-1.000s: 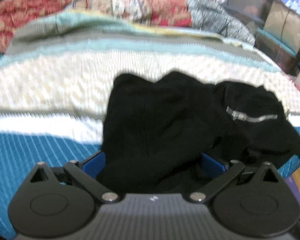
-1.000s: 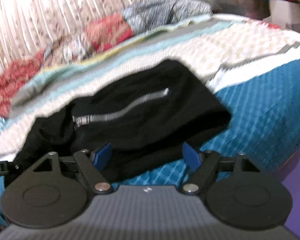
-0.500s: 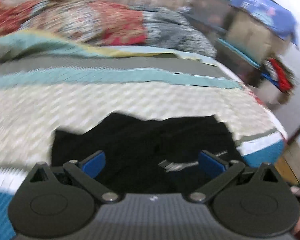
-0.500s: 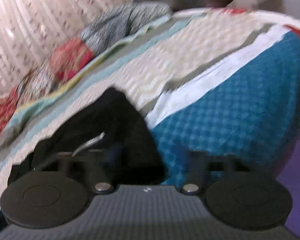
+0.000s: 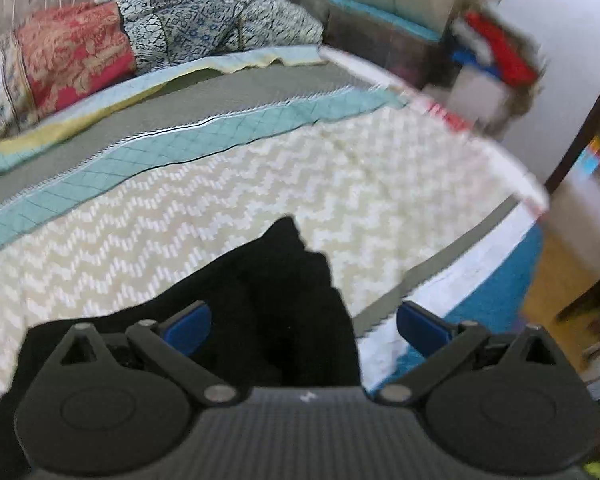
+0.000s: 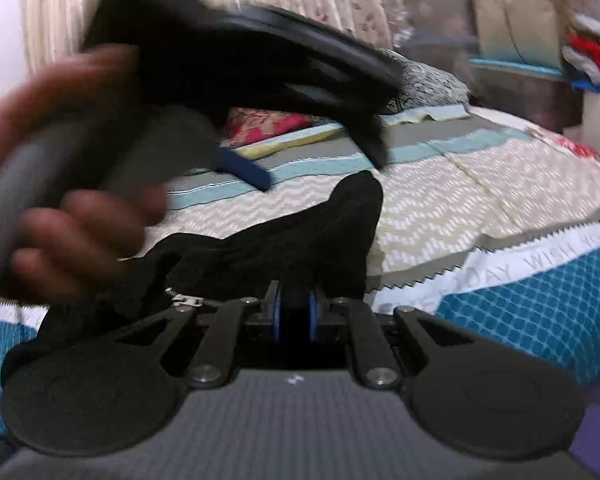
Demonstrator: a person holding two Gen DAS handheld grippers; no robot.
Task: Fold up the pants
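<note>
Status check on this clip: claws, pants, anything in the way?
Right claw shut on black pants. Left claw open above the pants. Pants bunched on the quilt, zipper showing. Nothing in the way on the quilt.

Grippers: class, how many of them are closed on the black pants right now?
1. The right gripper is shut on the black pants; the left gripper hangs open above them.

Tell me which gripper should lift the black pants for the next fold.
Right. The right gripper is already shut on the black pants near the zipper, so it can probably lift at once. The left gripper is open, holding nothing, above the fabric.
</note>
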